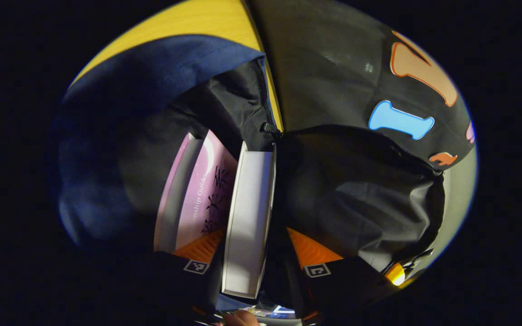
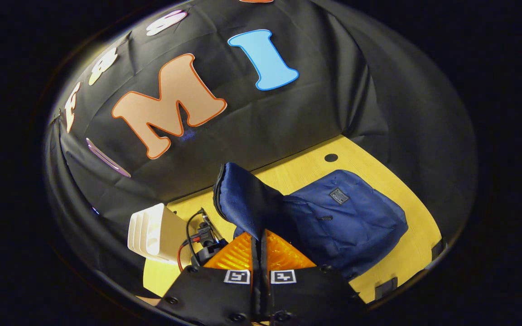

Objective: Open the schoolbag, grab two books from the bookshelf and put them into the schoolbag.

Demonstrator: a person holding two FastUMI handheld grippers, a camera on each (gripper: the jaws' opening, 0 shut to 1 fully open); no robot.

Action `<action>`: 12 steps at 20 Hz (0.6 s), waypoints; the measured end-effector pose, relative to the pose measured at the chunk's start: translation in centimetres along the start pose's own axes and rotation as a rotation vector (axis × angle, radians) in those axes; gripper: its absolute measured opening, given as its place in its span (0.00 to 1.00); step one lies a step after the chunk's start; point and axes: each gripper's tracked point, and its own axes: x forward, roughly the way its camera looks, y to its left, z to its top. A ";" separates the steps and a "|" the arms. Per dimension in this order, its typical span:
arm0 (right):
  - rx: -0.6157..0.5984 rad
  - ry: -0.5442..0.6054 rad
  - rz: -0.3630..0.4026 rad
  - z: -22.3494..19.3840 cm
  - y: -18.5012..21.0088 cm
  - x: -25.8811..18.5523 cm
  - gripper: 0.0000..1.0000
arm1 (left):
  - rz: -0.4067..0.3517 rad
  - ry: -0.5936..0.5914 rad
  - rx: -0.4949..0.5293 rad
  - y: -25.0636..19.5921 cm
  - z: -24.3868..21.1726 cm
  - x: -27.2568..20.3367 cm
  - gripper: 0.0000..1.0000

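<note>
Deep inside the open schoolbag, seen in the left gripper view, the left gripper has its fingers spread wide on either side of a white-edged book standing on end, without clearly pressing it. Just beside it stands a second book with a pink cover, already in the dark lining. Across the yellow table, in the right gripper view, the right gripper pinches the bag's lifted blue flap, fingers pressed together on the fabric, holding the mouth open. A white bookshelf sits nearby. Both books appear loaded; the next move likely calls for drawing the left gripper out without dragging the book.
</note>
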 end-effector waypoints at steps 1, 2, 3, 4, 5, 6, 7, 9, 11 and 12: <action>-0.002 0.000 -0.002 0.0 -0.1 -0.1 0.03 | 0.012 0.008 0.016 0.0 0.0 -0.1 0.63; -0.002 -0.002 -0.005 0.0 -0.2 0.0 0.03 | 0.032 0.005 0.037 0.1 0.3 -0.7 0.68; -0.002 -0.002 -0.007 0.0 -0.2 -0.1 0.04 | 0.041 -0.003 0.063 0.1 0.6 -1.1 0.69; -0.001 -0.003 -0.008 0.0 -0.2 -0.1 0.03 | 0.058 -0.010 0.093 0.0 1.0 -1.8 0.71; -0.002 -0.005 -0.011 0.0 -0.2 -0.2 0.03 | 0.076 -0.025 0.130 -0.1 1.5 -2.7 0.71; -0.001 -0.005 -0.012 -0.2 -0.2 -0.2 0.03 | 0.088 -0.036 0.173 -0.5 2.1 -3.7 0.72; -0.004 -0.004 -0.015 -0.3 -0.2 -0.1 0.03 | 0.091 -0.060 0.208 -1.2 2.8 -4.7 0.72; -0.006 -0.002 -0.015 -0.5 -0.1 -0.2 0.03 | 0.090 -0.102 0.263 -2.9 4.1 -6.6 0.74; -0.003 -0.007 -0.017 -0.5 -0.2 -0.3 0.03 | 0.110 -0.149 0.332 -3.9 5.7 -8.9 0.72; 0.001 -0.007 -0.018 -0.6 -0.1 -0.3 0.02 | 0.130 -0.181 0.383 -4.5 6.6 -10.3 0.72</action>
